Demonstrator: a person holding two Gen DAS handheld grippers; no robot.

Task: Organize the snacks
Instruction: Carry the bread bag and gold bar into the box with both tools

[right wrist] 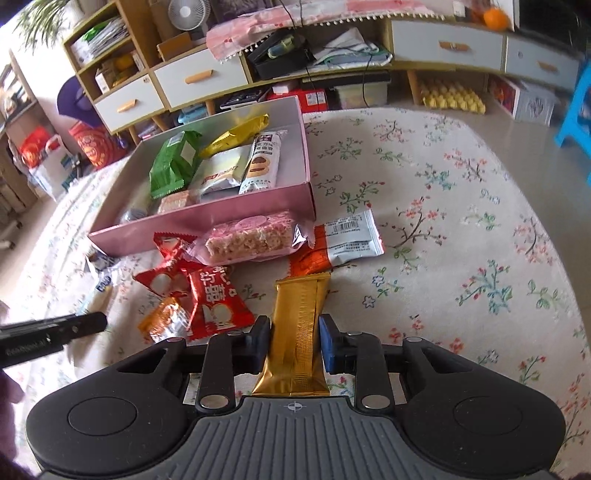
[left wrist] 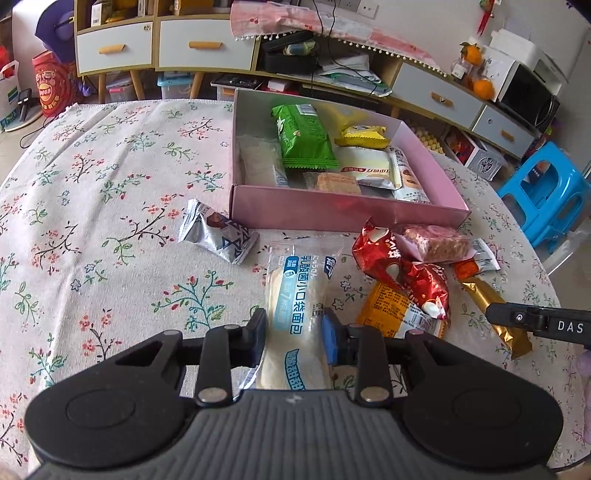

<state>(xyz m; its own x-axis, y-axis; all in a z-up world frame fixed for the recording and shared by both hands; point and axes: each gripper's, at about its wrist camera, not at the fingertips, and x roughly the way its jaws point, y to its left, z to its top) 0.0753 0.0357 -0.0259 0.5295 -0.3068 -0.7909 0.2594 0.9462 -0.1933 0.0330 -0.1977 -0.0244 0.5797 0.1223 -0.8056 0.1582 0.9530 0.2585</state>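
Left claw [left wrist: 295, 339] pinching bread packet [left wrist: 295, 291], right claw [right wrist: 294, 341] pinching gold bar [right wrist: 299, 332]

The clear plastic bread packet with pale blue print [left wrist: 295, 314] carries the Chinese words 乳酸菌小口袋面包. White letters "DAS" stand on the black gripper arm [left wrist: 554, 325] at the right edge.

floral tablecloth [left wrist: 110, 184]; blue stool [left wrist: 546, 192]; oranges [left wrist: 480, 74]; desk fan [right wrist: 186, 14]

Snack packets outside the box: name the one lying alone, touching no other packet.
The silver packet with blue triangles, left of the pink box's near corner; the others overlap or are gripped.
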